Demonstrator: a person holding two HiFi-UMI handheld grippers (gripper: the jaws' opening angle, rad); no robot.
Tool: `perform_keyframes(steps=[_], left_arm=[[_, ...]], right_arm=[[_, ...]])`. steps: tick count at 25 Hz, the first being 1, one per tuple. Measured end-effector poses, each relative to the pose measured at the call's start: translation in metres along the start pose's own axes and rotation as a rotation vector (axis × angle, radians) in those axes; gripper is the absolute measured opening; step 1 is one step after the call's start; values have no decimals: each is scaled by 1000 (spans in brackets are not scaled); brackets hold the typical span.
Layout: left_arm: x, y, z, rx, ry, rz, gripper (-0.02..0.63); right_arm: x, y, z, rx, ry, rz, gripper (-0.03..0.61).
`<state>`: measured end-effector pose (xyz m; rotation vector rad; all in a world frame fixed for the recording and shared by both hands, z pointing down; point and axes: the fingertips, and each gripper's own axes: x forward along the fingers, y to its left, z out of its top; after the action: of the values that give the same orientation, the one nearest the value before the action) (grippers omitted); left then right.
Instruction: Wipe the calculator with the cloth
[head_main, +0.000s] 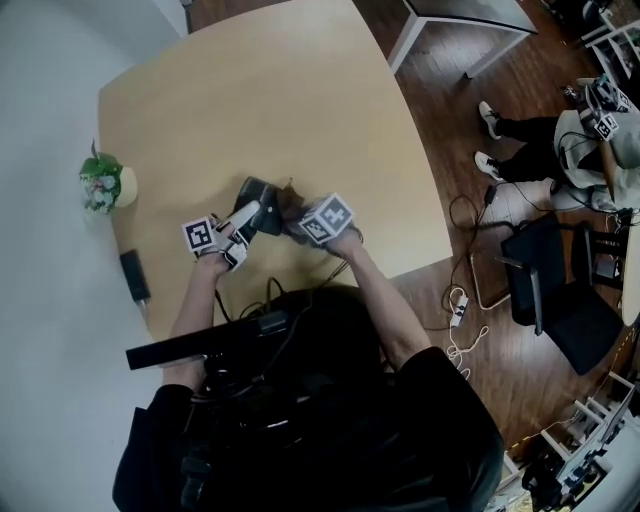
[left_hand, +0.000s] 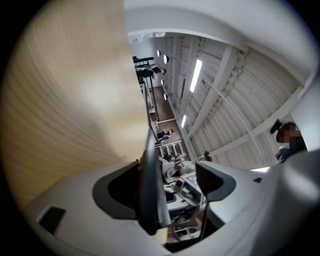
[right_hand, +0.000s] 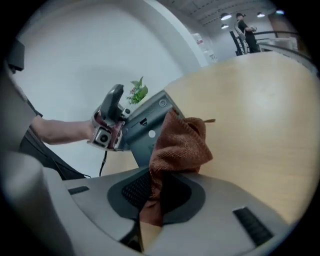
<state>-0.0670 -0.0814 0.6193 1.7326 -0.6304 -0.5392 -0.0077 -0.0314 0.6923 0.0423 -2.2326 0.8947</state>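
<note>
Saw my left claw (left_hand: 172, 182) spread, calculator (right_hand: 150, 129) edge-on between pads, ungripped; my right claw (right_hand: 152, 192) pinched brown cloth (right_hand: 181, 145) just beside calculator.

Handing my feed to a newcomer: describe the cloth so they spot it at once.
On the light wooden table, find the dark grey calculator near its lower edge in the head view. The cloth is the bunch pinched in the right gripper, right by it; nothing else there is soft, woven and rust-brown.
</note>
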Motion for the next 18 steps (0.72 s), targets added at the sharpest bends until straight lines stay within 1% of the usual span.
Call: perform_keyframes(steps=[1, 2, 4, 5, 7, 8, 10, 12, 14, 16, 18], left_arm=[[2, 4, -6, 31, 12, 29, 406], [4, 8, -14, 53, 24, 48, 444], [9, 15, -30, 85, 23, 83, 445], [10, 19, -34, 110, -4, 111, 445], [8, 23, -30, 175, -80, 179, 443], [5, 25, -26, 202, -110, 209, 420], [-1, 29, -20, 242, -126, 273, 401], [-8, 35, -22, 266, -92, 336, 335], [-11, 36, -24, 287, -37, 380, 286], [-13, 35, -23, 318, 30, 400, 265], [-14, 30, -26, 350, 129, 401, 261]], right_arm=[[2, 1, 2, 22, -16, 22, 51], [3, 2, 4, 40, -30, 44, 51], [8, 5, 6, 61, -48, 75, 51], [9, 6, 7, 64, -51, 80, 51], [11, 6, 9, 64, -56, 78, 51], [12, 6, 10, 64, -60, 77, 51], [13, 7, 12, 64, -65, 81, 51], [15, 11, 11, 66, -66, 89, 51], [16, 14, 10, 68, -67, 96, 51], [13, 14, 10, 74, -79, 99, 51], [1, 13, 13, 76, -102, 87, 51]])
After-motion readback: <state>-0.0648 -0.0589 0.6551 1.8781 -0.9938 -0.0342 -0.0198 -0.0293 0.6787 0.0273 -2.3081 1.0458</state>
